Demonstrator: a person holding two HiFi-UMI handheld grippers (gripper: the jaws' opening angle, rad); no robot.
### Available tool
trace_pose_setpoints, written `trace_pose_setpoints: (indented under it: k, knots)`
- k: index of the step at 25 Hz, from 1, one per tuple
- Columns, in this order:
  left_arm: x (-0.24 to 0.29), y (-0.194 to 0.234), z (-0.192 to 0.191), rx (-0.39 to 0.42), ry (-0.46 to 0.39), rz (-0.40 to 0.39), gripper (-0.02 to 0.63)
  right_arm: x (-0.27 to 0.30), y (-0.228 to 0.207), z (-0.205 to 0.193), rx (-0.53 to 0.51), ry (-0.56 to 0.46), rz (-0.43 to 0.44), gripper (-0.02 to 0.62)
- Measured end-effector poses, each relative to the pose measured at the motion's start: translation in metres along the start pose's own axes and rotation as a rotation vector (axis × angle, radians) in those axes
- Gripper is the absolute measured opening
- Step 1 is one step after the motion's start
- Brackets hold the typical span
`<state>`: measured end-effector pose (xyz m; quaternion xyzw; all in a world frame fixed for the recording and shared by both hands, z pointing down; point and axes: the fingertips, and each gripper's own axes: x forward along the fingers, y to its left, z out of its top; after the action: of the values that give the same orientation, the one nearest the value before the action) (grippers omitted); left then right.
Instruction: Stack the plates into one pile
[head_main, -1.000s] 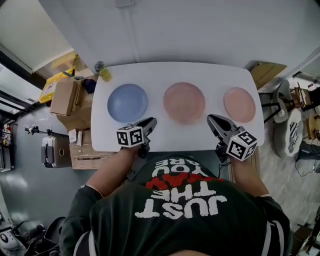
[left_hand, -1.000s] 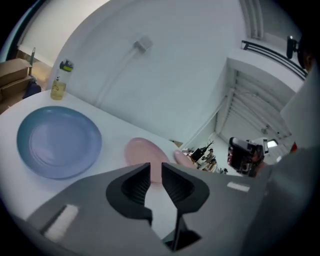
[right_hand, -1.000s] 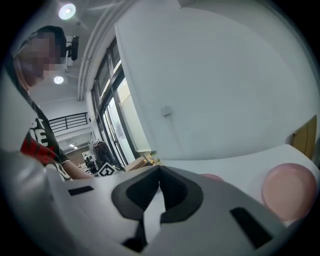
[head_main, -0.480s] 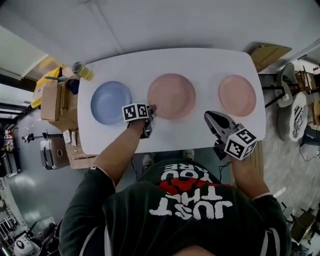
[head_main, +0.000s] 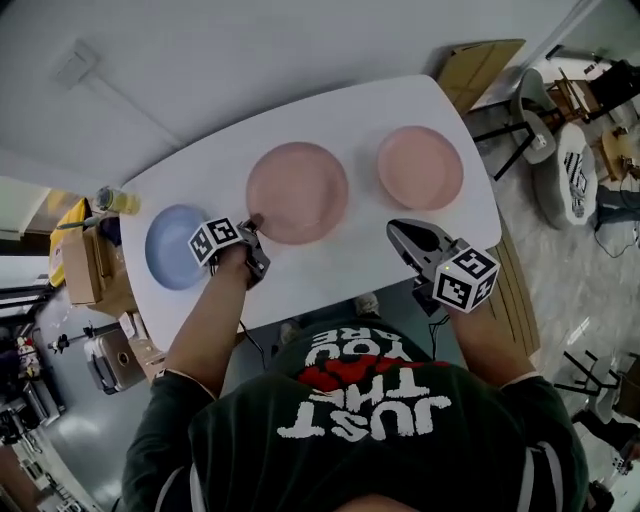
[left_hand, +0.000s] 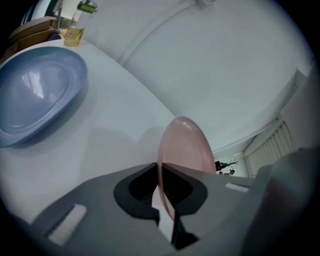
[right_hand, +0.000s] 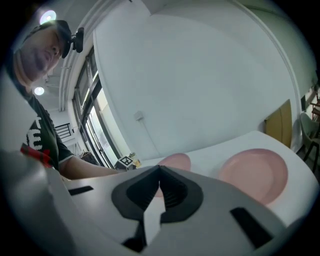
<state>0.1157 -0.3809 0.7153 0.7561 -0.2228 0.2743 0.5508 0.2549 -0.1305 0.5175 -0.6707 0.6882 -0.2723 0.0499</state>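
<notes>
Left hand-held gripper (head_main: 252, 225): jaws just closed, pinching lower-left rim of middle pink plate (head_main: 300, 190), frame centre. Right hand-held gripper (head_main: 400, 232): clenched, empty. Risk: shallow rim pinch; plate likely tilts or slips on lifting.

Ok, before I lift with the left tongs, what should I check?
1. Left tongs on the middle pink plate's rim: ok; they have just been closing, with the rim between them.
2. Grip firm enough to lift: cannot tell.
3. Right tongs shut and empty: ok.
4. Blue plate bare, ready to receive: ok.
5. Smaller pink plate clear of both tongs: ok.
</notes>
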Motion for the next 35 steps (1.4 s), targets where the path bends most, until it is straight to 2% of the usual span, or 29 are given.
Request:
trace_pose_setpoints:
  k: [4, 7, 10, 15, 19, 22, 24, 27, 28, 30, 32, 35]
  knots:
    - [0.031, -0.088, -0.003, 0.105, 0.031, -0.082, 0.02, -0.045, -0.031, 0.017, 0.008, -0.061, -0.062, 0.005]
    - [0.075, -0.148, -0.026, 0.172, 0.091, -0.109, 0.02, -0.083, -0.056, 0.028, 0.013, -0.102, -0.116, 0.005]
    - [0.122, -0.188, -0.056, 0.194, 0.148, -0.108, 0.021, -0.119, -0.081, 0.032, 0.014, -0.124, -0.17, 0.005]
    - [0.18, -0.222, -0.097, 0.231, 0.21, -0.061, 0.025, -0.173, -0.115, 0.02, 0.054, -0.14, -0.253, 0.005]
    - [0.208, -0.233, -0.116, 0.258, 0.232, -0.017, 0.029, -0.198, -0.13, 0.004, 0.091, -0.137, -0.278, 0.005]
    - [0.22, -0.241, -0.13, 0.221, 0.273, -0.043, 0.038, -0.206, -0.135, -0.003, 0.108, -0.136, -0.275, 0.005]
    - [0.223, -0.249, -0.137, 0.25, 0.304, -0.084, 0.048, -0.208, -0.138, -0.004, 0.108, -0.132, -0.268, 0.005]
    - [0.221, -0.261, -0.144, 0.4, 0.334, -0.099, 0.19, -0.21, -0.143, -0.002, 0.1, -0.13, -0.257, 0.005]
    - [0.219, -0.263, -0.145, 0.464, 0.336, -0.087, 0.251, -0.21, -0.144, 0.0, 0.096, -0.13, -0.253, 0.005]
    - [0.214, -0.265, -0.142, 0.595, 0.323, -0.061, 0.33, -0.209, -0.146, 0.004, 0.084, -0.13, -0.241, 0.005]
    - [0.204, -0.272, -0.139, 0.668, 0.292, -0.088, 0.337, -0.205, -0.147, 0.007, 0.073, -0.131, -0.227, 0.005]
    - [0.17, -0.291, -0.135, 0.668, 0.209, -0.25, 0.333, -0.198, -0.143, 0.014, 0.056, -0.131, -0.198, 0.005]
